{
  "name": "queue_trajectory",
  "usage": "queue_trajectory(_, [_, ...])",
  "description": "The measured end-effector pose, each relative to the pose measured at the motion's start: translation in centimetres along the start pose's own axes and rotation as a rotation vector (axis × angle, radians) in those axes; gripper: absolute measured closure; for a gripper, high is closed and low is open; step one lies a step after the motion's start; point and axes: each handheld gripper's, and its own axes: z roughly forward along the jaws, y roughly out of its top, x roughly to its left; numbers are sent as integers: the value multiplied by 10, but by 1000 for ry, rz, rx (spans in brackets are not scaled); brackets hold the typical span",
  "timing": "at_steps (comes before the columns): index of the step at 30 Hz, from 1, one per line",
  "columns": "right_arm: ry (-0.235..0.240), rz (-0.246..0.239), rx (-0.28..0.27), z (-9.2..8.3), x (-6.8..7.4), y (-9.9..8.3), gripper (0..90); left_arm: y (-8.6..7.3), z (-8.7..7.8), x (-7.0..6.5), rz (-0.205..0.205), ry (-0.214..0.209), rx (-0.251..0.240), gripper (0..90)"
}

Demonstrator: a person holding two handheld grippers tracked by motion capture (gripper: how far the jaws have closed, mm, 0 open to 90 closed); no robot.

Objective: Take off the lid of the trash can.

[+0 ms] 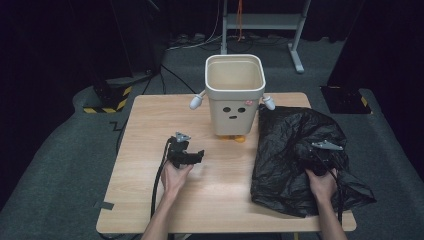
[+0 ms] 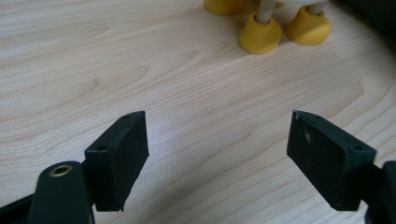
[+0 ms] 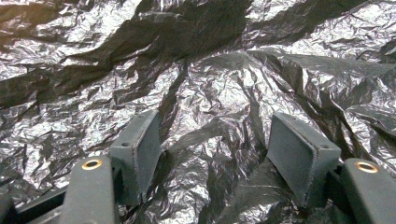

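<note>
A cream bin with a drawn face, small arms and yellow feet stands at the back middle of the wooden table. To its right lies a crumpled black plastic bag. My left gripper hovers low over bare wood in front of the bin, open, nothing between its jaws. My right gripper sits on the bag, jaws open, with wrinkled black plastic bulging up between the pads but not pinched.
The table's front edge runs close to the person's forearms. Bare wood stretches left and in front of the bin. Beyond the table stand a metal frame and dark equipment with a hazard-striped base on grey carpet.
</note>
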Motion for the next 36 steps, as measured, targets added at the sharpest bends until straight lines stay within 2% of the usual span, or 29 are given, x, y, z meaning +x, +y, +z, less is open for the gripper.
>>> queue_trajectory(3, [1, -2, 0, 0, 0, 0, 338, 3, -3, 3, -15, -36, -1, 194])
queue_trajectory(7, [7, -9, 1, 0, 1, 0, 327, 10, -5, 4, -11, -54, 7, 181])
queue_trajectory(13, [14, -12, 1, 0, 1, 0, 327, 21, -8, -2, 28, -46, 11, 175])
queue_trajectory(17, [15, -13, 1, 0, 1, 0, 327, 28, -14, -7, 61, -9, 1, 204])
queue_trajectory(21, [17, -13, 1, 0, 1, 0, 326, 33, -22, -8, 73, -62, -26, 268])
queue_trajectory(27, [18, -15, 3, 0, 1, 0, 326, 42, -24, -10, 99, -54, 3, 271])
queue_trajectory(31, [19, -15, 3, 0, 1, 0, 324, 51, -29, -8, 77, -67, -14, 281])
queue_trajectory(36, [19, -17, 3, 0, 1, 0, 324, 60, -38, -8, 72, -87, -44, 295])
